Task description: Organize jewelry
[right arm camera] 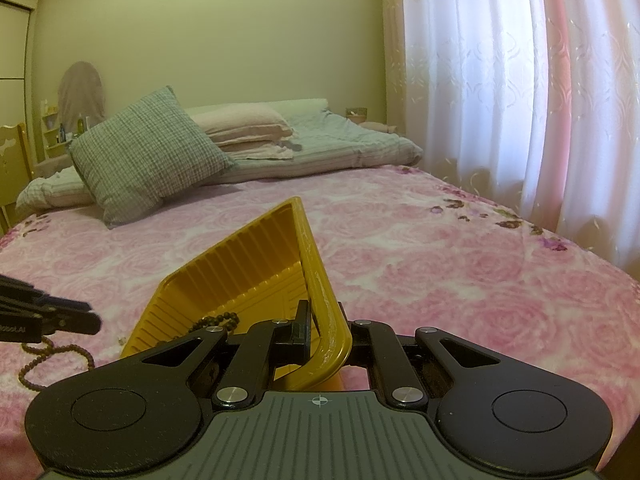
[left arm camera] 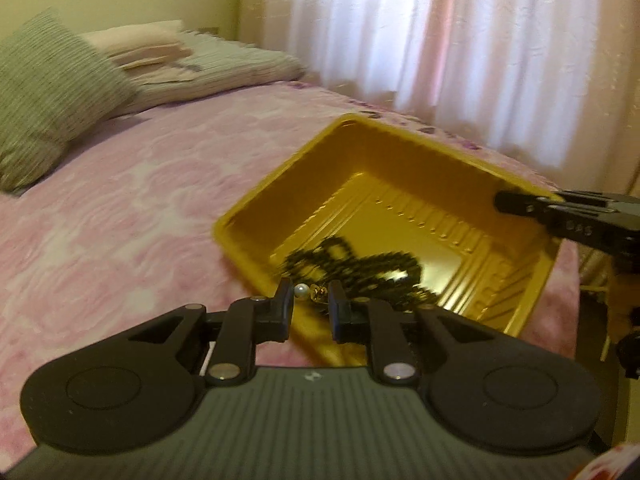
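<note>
A yellow plastic tray [left arm camera: 372, 184] lies on the pink bedspread with a dark bead necklace [left arm camera: 360, 268] inside. My right gripper [right arm camera: 322, 320] is shut on the tray's rim [right arm camera: 320, 280] and holds that side tilted up; it shows in the left wrist view as the right gripper [left arm camera: 516, 203] at the far right edge. My left gripper [left arm camera: 310, 300] hovers at the tray's near edge, shut on a small pearl-and-gold piece [left arm camera: 301, 291]. In the right wrist view, a brown bead string [right arm camera: 52, 354] trails beneath the left gripper [right arm camera: 94, 322]; I cannot tell whether it hangs from it.
The bed [right arm camera: 440, 264] is covered in a pink rose blanket. A green checked cushion [right arm camera: 148, 156] and folded bedding [right arm camera: 280, 136] sit at the head. White curtains [right arm camera: 520, 100] hang along the right side, close to the bed's edge.
</note>
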Demonstrator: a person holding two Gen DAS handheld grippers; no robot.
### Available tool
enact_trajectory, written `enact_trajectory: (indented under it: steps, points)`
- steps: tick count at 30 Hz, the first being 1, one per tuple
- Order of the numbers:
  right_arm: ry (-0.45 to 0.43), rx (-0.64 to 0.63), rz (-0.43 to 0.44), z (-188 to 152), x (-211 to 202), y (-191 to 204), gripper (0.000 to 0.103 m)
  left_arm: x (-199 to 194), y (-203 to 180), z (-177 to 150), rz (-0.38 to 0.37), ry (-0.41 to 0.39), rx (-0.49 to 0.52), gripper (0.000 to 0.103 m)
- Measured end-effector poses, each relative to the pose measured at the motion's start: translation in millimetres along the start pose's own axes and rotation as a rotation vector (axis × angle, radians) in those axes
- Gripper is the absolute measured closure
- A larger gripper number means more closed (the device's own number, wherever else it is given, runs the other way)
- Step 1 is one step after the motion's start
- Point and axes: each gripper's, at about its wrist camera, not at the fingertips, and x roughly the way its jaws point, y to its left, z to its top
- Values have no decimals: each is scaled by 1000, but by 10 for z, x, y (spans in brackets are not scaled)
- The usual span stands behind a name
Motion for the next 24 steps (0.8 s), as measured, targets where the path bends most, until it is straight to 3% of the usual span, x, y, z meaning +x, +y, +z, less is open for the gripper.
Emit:
enact_trajectory:
  steps: [16,18,24]
  points:
    - [0,1,1,4,-2,-3,94,272,-371,70,-96,14,40,86]
    - [1,2,1,2,-5,1,94,278,-369,57,-91,14,37,79]
    - [0,1,1,5,-2,-3,94,146,-134,17,-22,-11,1,79]
